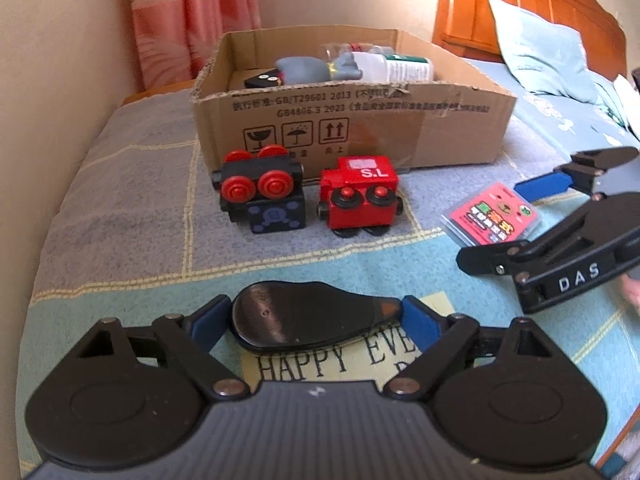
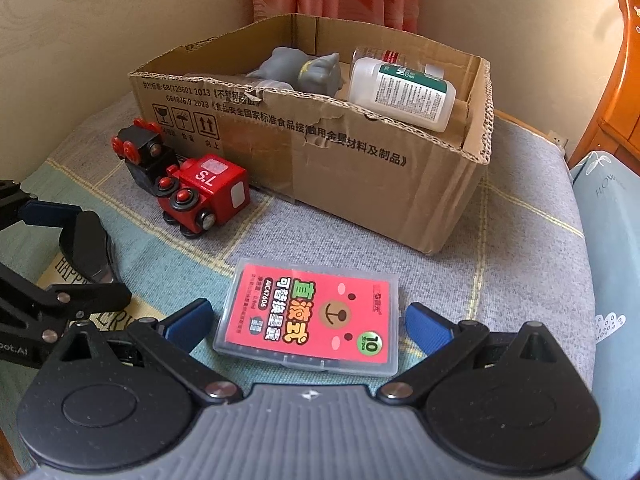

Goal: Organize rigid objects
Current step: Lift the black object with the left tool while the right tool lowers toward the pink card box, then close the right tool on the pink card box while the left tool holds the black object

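The left gripper (image 1: 316, 322) is spread wide, with a shiny black spoon-shaped thing (image 1: 308, 318) lying on the bed (image 1: 120, 208) between its blue fingers (image 1: 418, 322). I cannot tell if they touch it. The right gripper (image 2: 306, 324) is spread wide too, around a flat red card box (image 2: 310, 316) on the bed. A black toy train (image 1: 260, 190) and a red toy train (image 1: 360, 196) sit side by side just in front of the cardboard box (image 1: 352, 120). Inside the box lie a gray toy (image 2: 300, 70) and a white bottle (image 2: 400, 94).
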A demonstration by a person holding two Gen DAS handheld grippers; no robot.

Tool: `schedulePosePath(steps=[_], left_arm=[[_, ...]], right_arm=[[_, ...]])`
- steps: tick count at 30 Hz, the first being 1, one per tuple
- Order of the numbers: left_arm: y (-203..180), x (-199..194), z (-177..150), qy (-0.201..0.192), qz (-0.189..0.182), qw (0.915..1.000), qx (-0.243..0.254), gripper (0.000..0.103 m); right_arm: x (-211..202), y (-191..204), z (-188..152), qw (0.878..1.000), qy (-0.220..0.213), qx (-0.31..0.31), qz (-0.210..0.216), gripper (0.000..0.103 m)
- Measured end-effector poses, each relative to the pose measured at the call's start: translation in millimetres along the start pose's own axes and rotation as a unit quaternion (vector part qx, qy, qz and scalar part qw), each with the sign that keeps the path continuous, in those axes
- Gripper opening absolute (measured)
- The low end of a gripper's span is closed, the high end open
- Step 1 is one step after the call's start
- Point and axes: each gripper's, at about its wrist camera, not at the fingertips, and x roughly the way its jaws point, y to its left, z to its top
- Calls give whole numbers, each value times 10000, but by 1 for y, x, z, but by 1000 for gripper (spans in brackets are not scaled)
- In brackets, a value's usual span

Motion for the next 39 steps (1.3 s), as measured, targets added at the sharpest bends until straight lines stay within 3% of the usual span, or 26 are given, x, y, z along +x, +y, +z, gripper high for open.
schedulePosePath(steps=[22, 24, 32, 39], left_arm=[[0, 1, 4, 59, -25, 10000, -23, 89], [1, 1, 5, 80, -21, 9999, -97, 89], [2, -1, 8, 172, -143, 9996, -176, 89], [-2, -12, 11, 198, -19, 9998, 33, 89]], right_arm=[[5, 3, 5, 9999, 48, 118, -109, 103], [4, 4, 4, 9999, 17, 105, -111, 98], [-3, 4, 2, 10000, 66, -9, -63, 95], [-20, 6, 0, 9995, 69, -313, -16, 94]])
